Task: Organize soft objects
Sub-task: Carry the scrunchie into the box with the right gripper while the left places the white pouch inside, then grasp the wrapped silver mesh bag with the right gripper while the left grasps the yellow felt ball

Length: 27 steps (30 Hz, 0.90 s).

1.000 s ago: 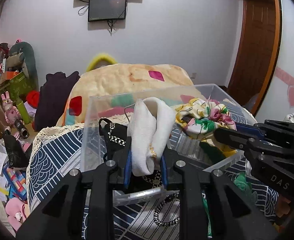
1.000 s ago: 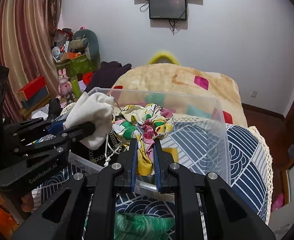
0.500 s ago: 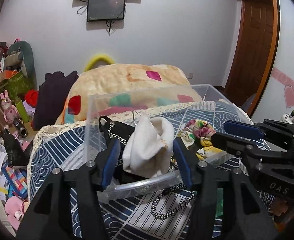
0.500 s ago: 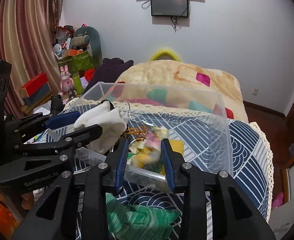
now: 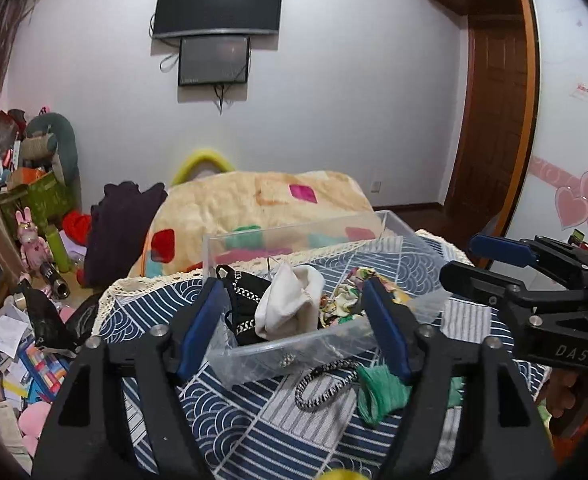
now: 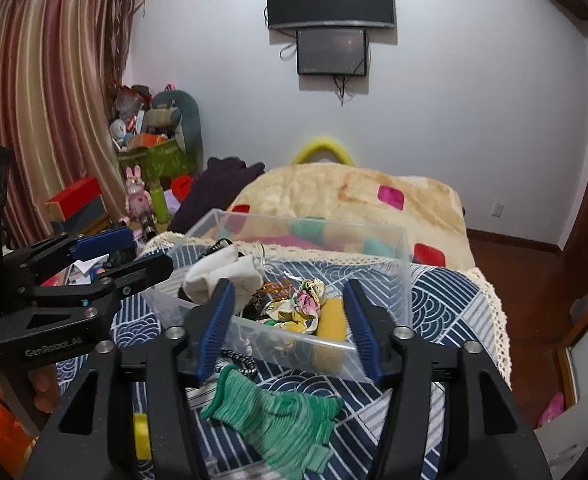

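A clear plastic box (image 5: pixel 294 354) (image 6: pixel 404 276) stands on the patterned cloth. In it lie a white sock (image 5: pixel 289 304) (image 6: pixel 221 270), a floral cloth (image 5: pixel 348 296) (image 6: pixel 302 304), a black item with a chain (image 5: pixel 241 300) and a yellow piece (image 6: pixel 332 320). My left gripper (image 5: pixel 296 326) is open and empty, drawn back in front of the box. My right gripper (image 6: pixel 289 320) is open and empty too, at the box's near wall. A green sock (image 6: pixel 281 424) (image 5: pixel 378 390) and a black-and-white braided band (image 5: pixel 322 380) lie on the cloth before the box.
The blue patterned cloth (image 6: pixel 446 300) with a lace edge covers the table. A bed with a cream blanket (image 5: pixel 261 204) lies behind. Toys and boxes clutter the left side (image 5: pixel 33 200). A small yellow object (image 6: pixel 141 436) lies near the right gripper's base.
Both grippers opened and let go: the white sock and the floral cloth dropped into the box. Both grippers then drew back and up from the box.
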### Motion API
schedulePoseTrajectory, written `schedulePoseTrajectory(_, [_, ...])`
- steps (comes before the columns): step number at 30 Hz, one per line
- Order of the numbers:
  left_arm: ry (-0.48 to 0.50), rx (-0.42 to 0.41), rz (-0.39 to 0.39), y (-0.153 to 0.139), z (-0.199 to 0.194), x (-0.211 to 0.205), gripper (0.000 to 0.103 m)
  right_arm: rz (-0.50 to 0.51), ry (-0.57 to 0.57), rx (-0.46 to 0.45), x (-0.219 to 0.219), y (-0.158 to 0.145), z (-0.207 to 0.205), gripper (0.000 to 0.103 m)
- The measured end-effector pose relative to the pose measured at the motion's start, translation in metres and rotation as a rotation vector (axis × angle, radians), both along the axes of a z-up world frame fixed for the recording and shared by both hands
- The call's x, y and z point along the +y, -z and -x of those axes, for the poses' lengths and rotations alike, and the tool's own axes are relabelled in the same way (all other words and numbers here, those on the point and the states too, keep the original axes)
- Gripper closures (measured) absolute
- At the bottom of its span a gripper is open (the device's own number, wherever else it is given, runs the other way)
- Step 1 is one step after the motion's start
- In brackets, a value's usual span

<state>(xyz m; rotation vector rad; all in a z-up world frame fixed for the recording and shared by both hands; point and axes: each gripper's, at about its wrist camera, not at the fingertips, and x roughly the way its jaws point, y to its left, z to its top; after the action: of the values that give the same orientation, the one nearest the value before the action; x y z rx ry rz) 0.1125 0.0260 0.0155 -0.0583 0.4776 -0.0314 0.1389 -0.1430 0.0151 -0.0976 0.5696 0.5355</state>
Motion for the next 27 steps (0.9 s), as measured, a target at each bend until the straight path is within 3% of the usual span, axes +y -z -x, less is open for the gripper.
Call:
schedulePoseTrajectory(4, [0.008,-0.011,-0.007,-0.001,0.022,-0.005,0.021,-0.004,0.007,-0.03,-0.006,-0.004,0.018,0.036])
schedulePoseTrajectory(8, [0.008,-0.019,-0.011,0.003,0.04,-0.009,0.015,0.009,0.015,-0.056,-0.01,-0.001,0.038,0.02])
schedulePoseTrajectory(12, [0.015,0.002,-0.01,0.014,0.054,-0.014,0.012,0.026,-0.001,-0.047,-0.011,0.007,0.051,0.02])
schedulePoseTrajectory(17, [0.016,0.073,-0.067,0.047,0.07,-0.023,0.012,0.035,-0.019,0.013,-0.012,0.03,0.062,0.02])
schedulePoseTrajectory(27, [0.005,0.213,0.07,0.1,0.08,-0.016,0.013,0.011,-0.064,0.212,-0.008,0.084,0.077,0.02])
